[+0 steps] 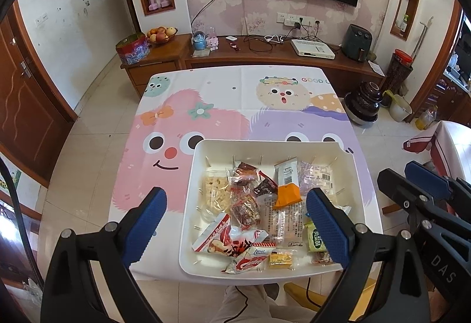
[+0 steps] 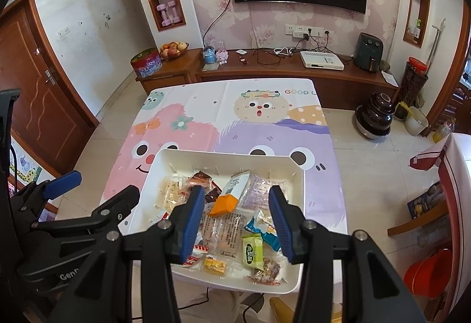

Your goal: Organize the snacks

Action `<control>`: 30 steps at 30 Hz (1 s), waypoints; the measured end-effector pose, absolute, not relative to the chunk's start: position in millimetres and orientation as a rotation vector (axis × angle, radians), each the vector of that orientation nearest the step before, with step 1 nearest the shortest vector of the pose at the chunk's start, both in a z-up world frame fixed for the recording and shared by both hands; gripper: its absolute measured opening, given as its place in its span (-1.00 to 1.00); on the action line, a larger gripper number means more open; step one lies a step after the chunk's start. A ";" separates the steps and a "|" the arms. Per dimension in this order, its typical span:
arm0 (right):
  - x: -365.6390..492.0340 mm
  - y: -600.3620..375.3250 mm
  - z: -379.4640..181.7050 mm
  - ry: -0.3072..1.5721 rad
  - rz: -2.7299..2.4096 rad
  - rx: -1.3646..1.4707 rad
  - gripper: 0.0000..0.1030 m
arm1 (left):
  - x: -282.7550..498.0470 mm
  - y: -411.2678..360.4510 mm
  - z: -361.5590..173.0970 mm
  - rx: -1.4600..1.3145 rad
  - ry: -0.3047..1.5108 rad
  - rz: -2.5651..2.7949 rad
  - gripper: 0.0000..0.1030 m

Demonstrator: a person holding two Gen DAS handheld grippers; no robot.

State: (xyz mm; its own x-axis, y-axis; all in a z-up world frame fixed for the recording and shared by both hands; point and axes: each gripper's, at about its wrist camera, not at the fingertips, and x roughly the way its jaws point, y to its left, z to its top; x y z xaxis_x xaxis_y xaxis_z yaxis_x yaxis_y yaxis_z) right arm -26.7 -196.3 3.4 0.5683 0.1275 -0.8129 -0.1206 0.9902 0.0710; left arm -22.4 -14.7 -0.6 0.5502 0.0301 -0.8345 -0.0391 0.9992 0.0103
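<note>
I have both tongs hovering over the white tray (image 1: 188, 193) of snacks, which sits at the near edge of the desk (image 1: 206, 93), toward its near right corner, on the cartoon tablecloth. My left tongs (image 1: 237, 220) are spread wide, blue pads clear of everything, nothing between them but air above the tray's left half. My right tongs (image 2: 237, 223) stand partly open, narrower than the left, and grip nothing; their pads hang above the middle of the pile without touching a packet. In the tray I see a clear pack of pale rice crackers (image 1: 215, 193) against the left wall, red-printed clear wrappers (image 1: 244, 205) beside it, a white sachet with an orange end (image 1: 287, 190) in the middle, a clear packet with black print (image 2: 226, 231) under it, a green candy pack (image 2: 251, 252) and a small yellow packet (image 2: 215, 264) near the front rim, and red-and-white wrappers (image 1: 235, 246) at the front left. The right tongs show at the right edge of the left wrist view, just beside the tray.
</note>
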 end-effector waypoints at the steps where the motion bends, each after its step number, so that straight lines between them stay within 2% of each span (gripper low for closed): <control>1: -27.0 -196.4 3.4 0.954 0.145 0.008 -0.11 | -22.4 -14.7 -1.1 -0.011 0.986 0.040 0.85; 30: -26.5 -195.4 2.8 0.952 0.145 0.005 -0.11 | -21.9 -16.0 0.4 -0.009 0.986 0.041 0.83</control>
